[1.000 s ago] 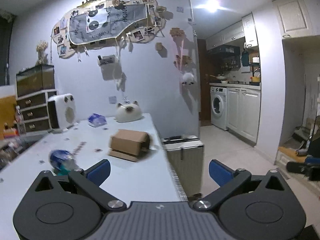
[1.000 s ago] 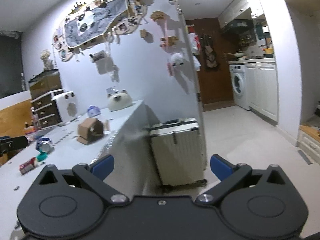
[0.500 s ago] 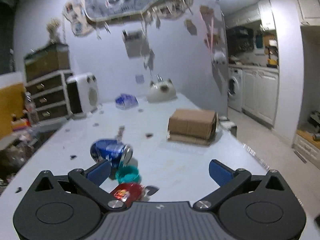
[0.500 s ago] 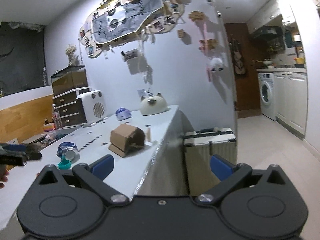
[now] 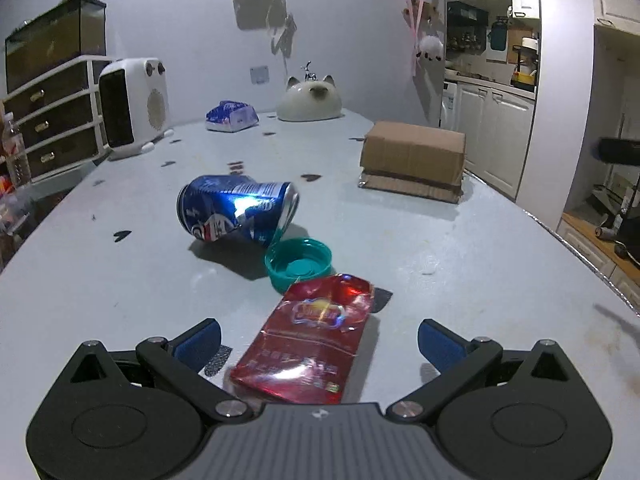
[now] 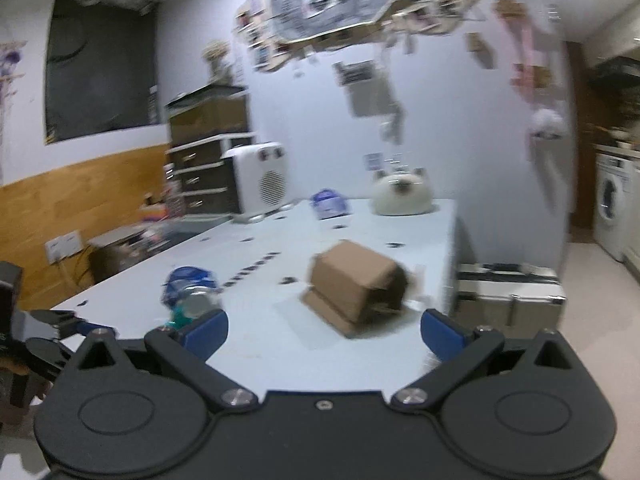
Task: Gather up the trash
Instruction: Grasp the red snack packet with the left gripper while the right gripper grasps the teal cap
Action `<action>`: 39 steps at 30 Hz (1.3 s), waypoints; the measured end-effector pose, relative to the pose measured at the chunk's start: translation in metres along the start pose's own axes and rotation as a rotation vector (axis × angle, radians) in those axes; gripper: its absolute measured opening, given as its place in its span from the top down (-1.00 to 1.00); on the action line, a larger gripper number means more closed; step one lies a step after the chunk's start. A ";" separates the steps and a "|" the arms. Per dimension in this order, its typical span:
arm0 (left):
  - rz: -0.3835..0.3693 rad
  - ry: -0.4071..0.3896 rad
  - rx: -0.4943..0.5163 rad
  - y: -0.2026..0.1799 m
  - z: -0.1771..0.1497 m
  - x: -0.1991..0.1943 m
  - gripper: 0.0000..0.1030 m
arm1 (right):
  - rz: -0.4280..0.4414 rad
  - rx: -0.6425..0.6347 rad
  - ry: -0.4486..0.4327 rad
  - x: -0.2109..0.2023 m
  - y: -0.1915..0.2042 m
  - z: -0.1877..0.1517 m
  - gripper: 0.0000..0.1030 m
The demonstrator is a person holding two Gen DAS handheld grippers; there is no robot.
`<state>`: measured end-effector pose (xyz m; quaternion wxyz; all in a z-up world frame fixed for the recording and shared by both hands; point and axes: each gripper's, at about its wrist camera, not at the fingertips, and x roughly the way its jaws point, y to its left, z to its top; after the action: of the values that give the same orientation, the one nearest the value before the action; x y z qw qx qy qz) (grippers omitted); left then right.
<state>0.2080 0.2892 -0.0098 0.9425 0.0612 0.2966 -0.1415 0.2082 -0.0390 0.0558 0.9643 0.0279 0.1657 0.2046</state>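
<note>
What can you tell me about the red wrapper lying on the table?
The red wrapper is a shiny, crinkled foil packet, seemingly flattened, with a small logo near its far end. It lies flat on the pale table, its near end between the open fingers of the left gripper, which do not touch it. Its far edge overlaps or meets the teal cap.

Left hand-held gripper and right hand-held gripper, both level, jaws wide apart.
</note>
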 end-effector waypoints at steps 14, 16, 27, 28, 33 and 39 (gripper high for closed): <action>0.029 0.005 0.004 0.001 -0.004 0.004 -0.22 | 0.241 -0.003 0.286 0.157 0.101 0.010 0.11; 0.019 0.003 0.000 0.001 -0.005 0.002 -0.21 | 0.243 -0.012 0.312 0.173 0.109 0.006 0.29; 0.039 0.021 -0.042 0.005 -0.010 -0.004 -0.20 | 0.251 -0.106 0.376 0.189 0.114 -0.015 0.93; 0.044 0.021 -0.042 0.005 -0.010 -0.005 -0.20 | 0.250 -0.118 0.375 0.182 0.111 -0.016 0.93; 0.050 0.023 -0.045 0.002 -0.010 -0.006 -0.19 | 0.263 -0.153 0.398 0.140 0.089 -0.024 0.93; 0.018 0.019 -0.089 0.004 -0.010 -0.007 -0.22 | 0.339 -0.119 0.398 0.094 0.064 -0.036 0.49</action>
<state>0.1984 0.2970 -0.0141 0.9427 0.0234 0.3108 -0.1192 0.2524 0.0564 0.0005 0.8647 -0.0423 0.3327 0.3739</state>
